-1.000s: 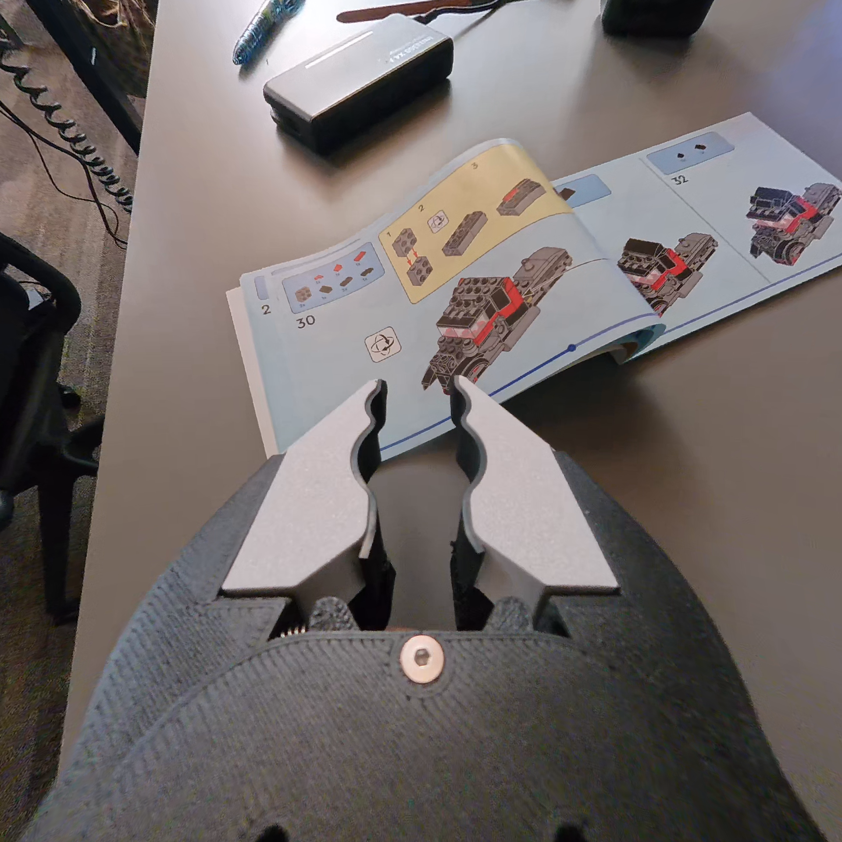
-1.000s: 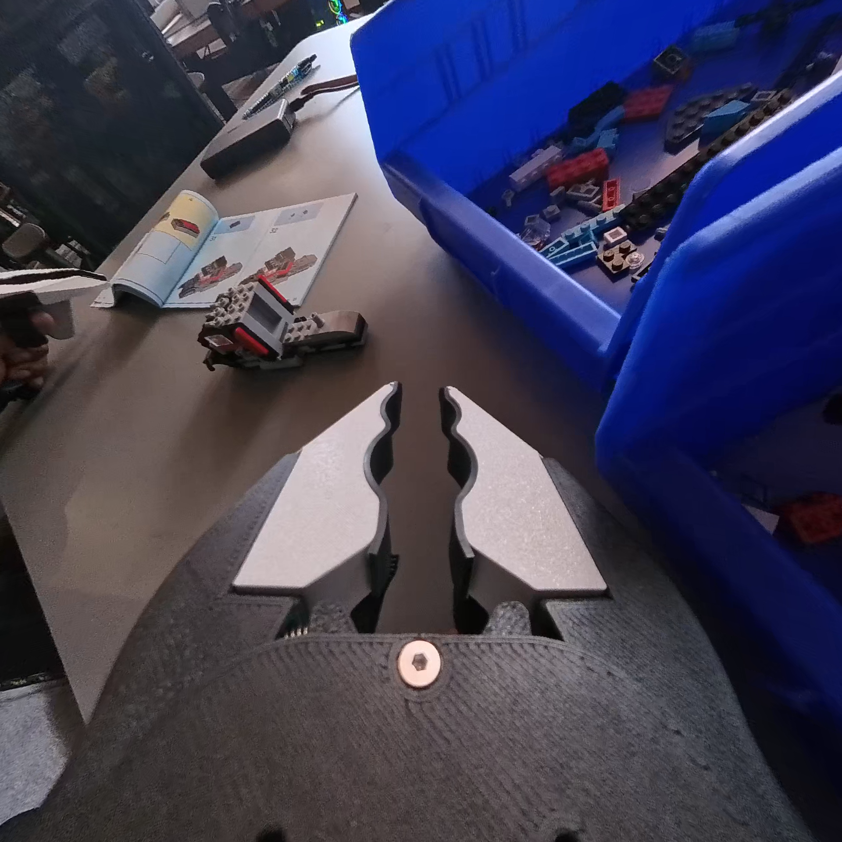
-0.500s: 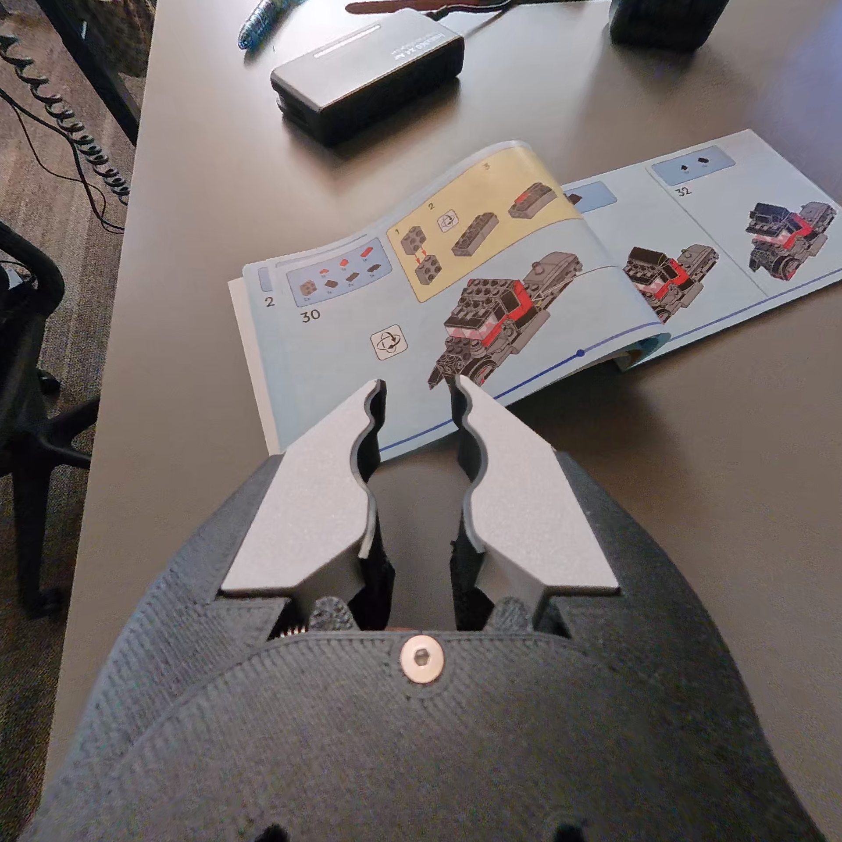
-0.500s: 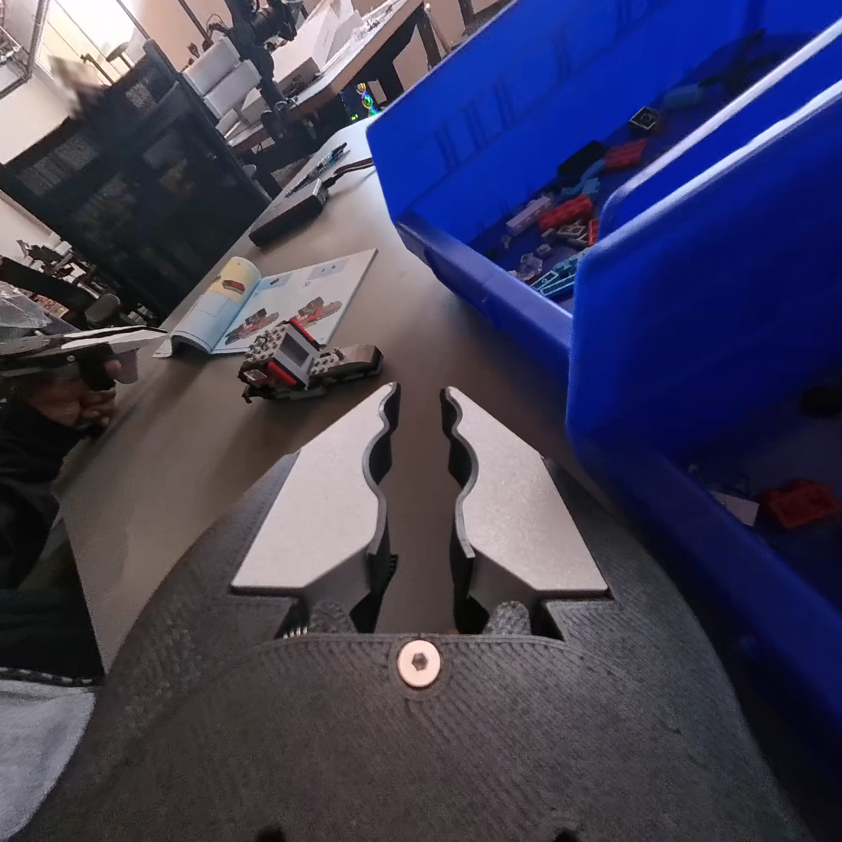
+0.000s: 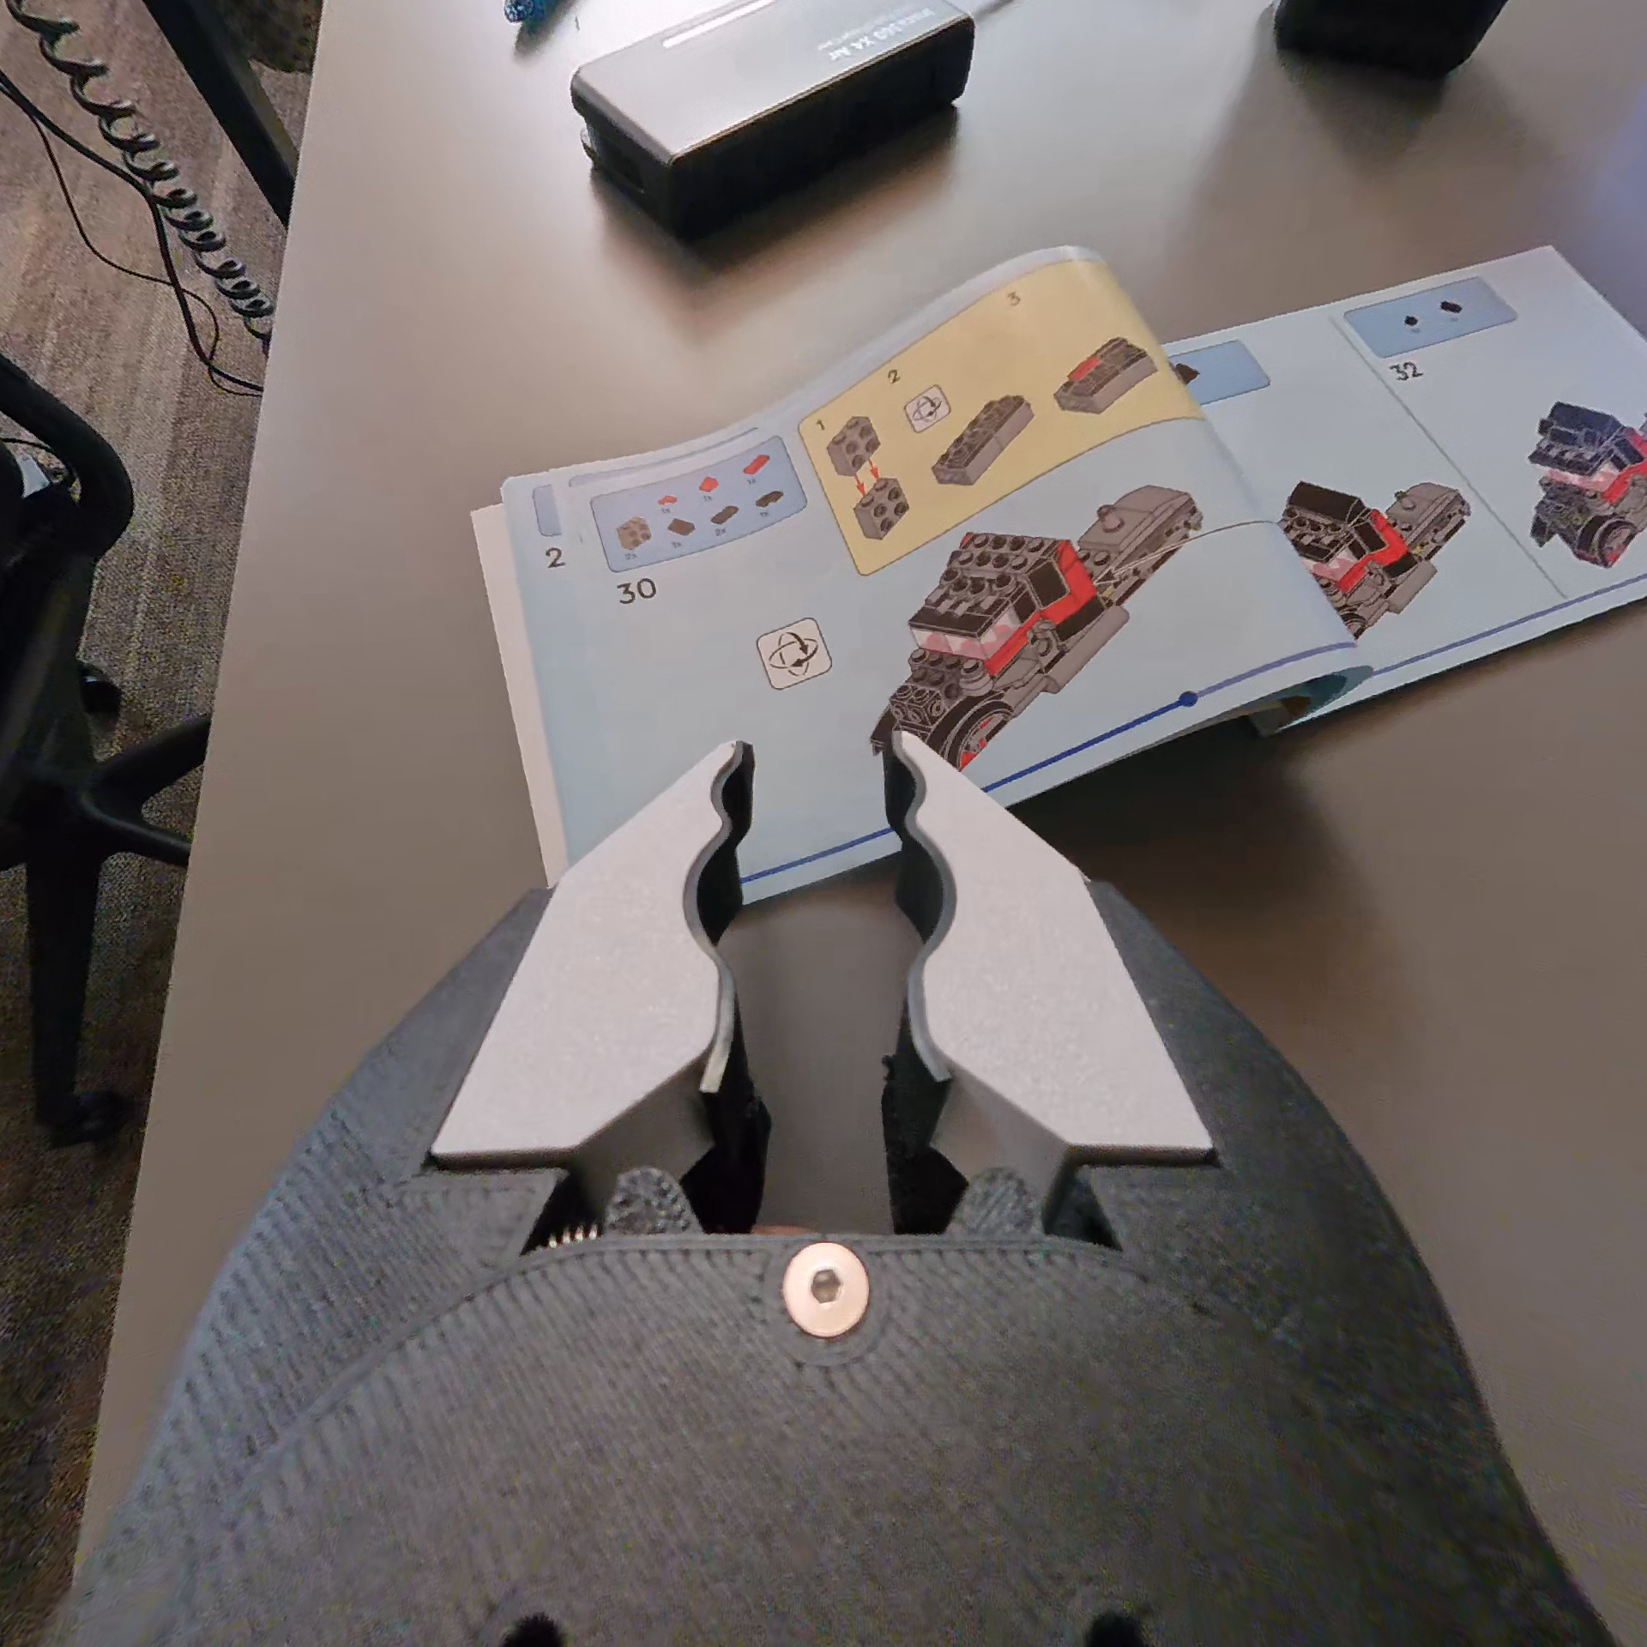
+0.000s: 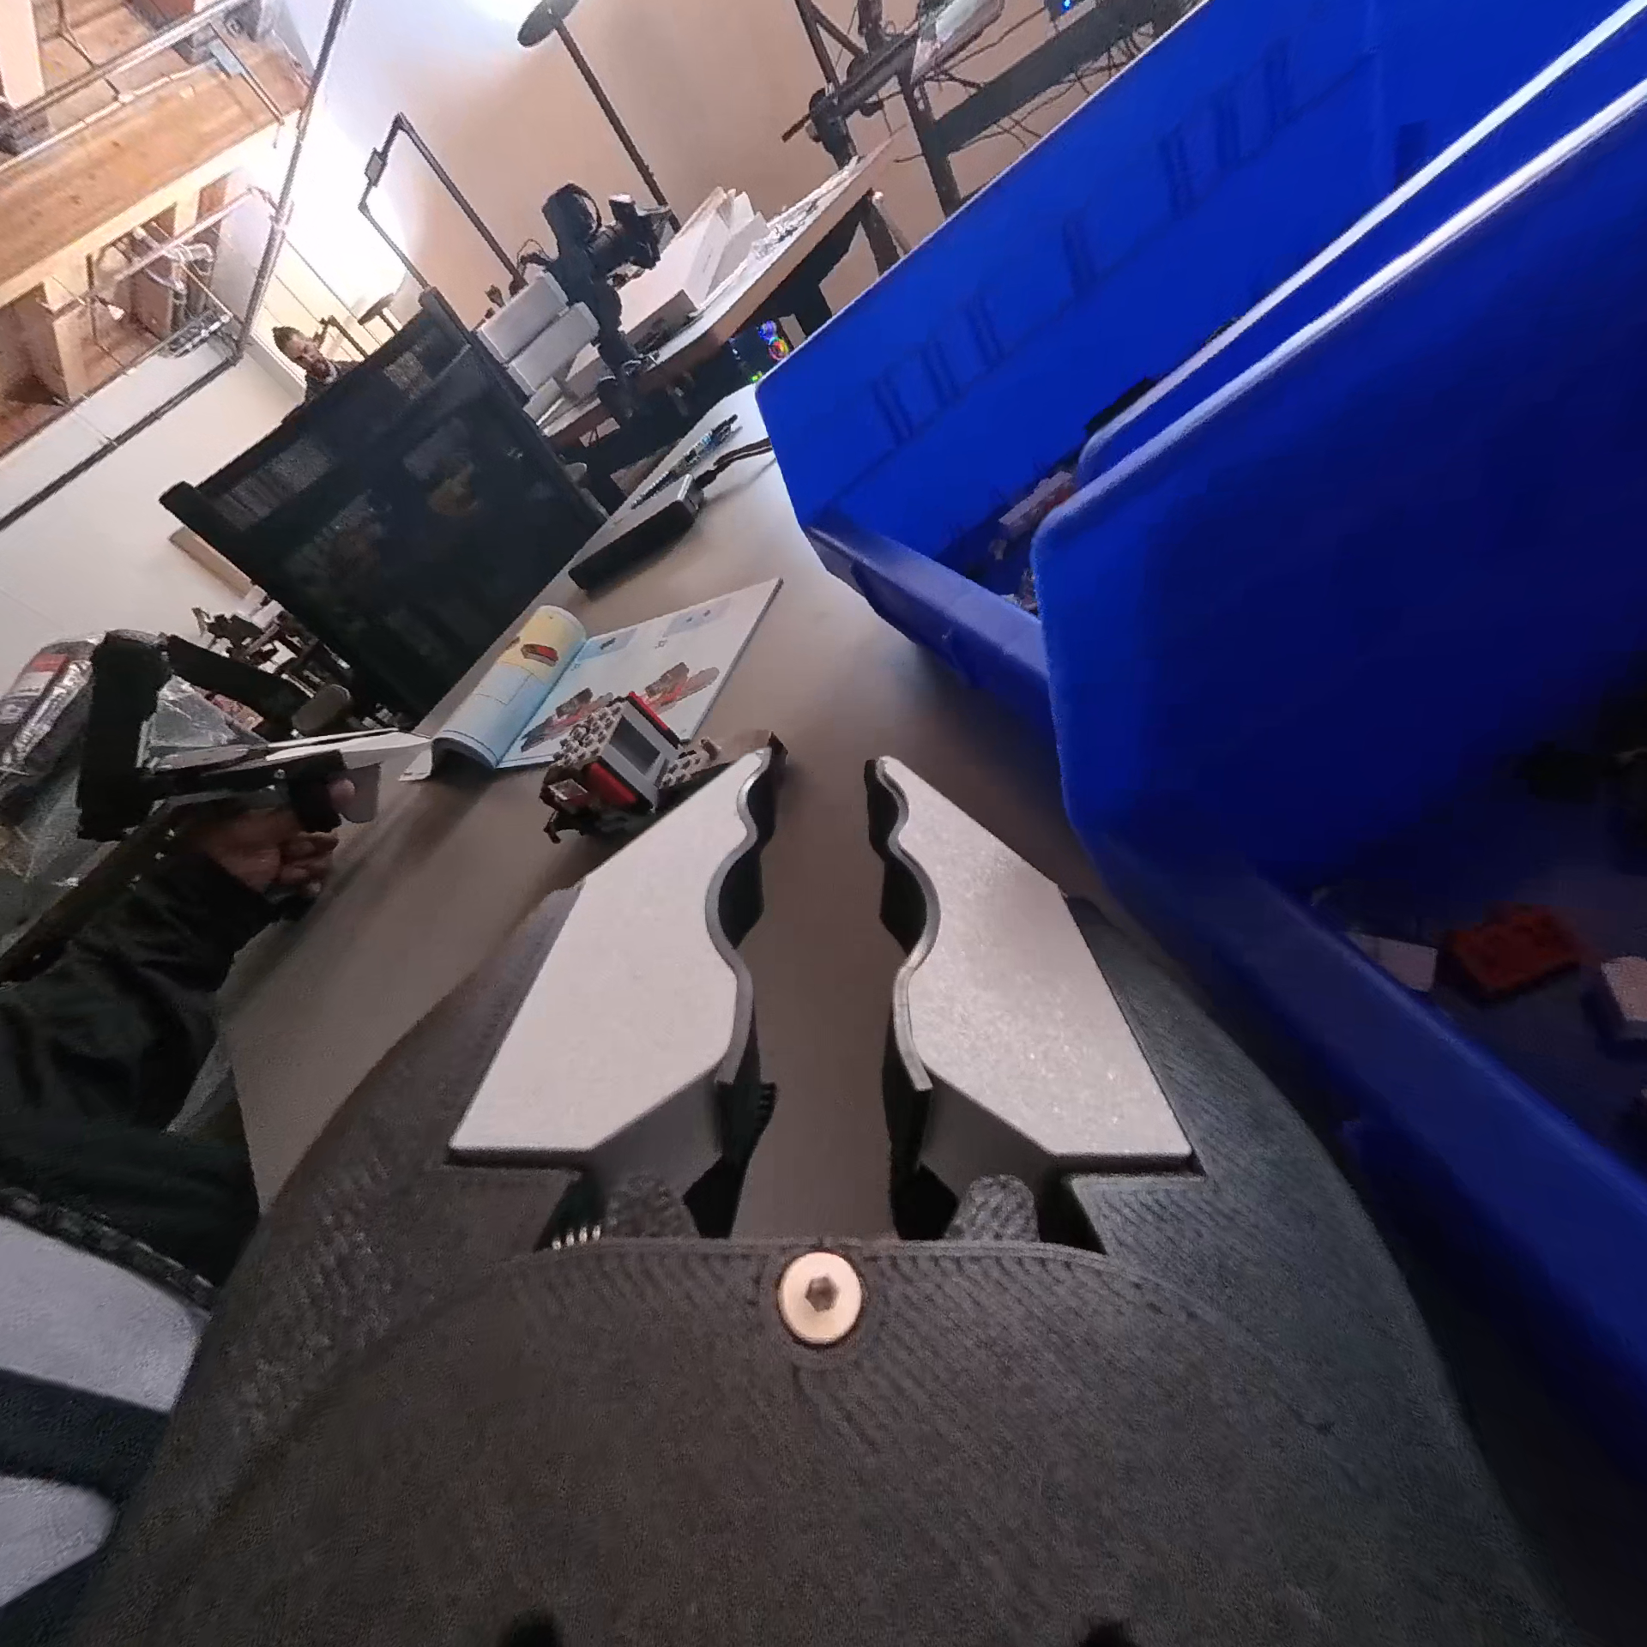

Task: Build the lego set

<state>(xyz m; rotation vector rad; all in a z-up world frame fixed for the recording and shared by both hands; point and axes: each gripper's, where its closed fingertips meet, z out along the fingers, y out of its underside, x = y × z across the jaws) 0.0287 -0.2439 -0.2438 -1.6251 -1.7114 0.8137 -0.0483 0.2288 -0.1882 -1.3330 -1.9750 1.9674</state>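
Note:
My left gripper [image 5: 818,756] is open and empty, hovering over the near edge of the open instruction booklet [image 5: 1025,535] on the grey table. My right gripper [image 6: 820,771] is open and empty, low over the table. A partly built lego vehicle [image 6: 624,771], grey, black and red, sits on the table just ahead and left of its fingertips. The booklet [image 6: 615,677] lies behind the vehicle. The left gripper [image 6: 267,766], held by a hand, shows at the left of the right wrist view.
Two blue bins stand at the right: a near bin [image 6: 1337,624] with loose bricks such as a red one [image 6: 1515,958], and a far bin [image 6: 1025,356]. A black box [image 5: 766,107] lies beyond the booklet. The table's left edge [image 5: 232,624] drops to a chair [image 5: 53,713]. Across from one pair of fingers to the other is roughly 50 cm.
My right gripper has dropped lower and tilted up, so the vehicle now sits close to its fingertips and the room shows. My left gripper has crept forward over the booklet.

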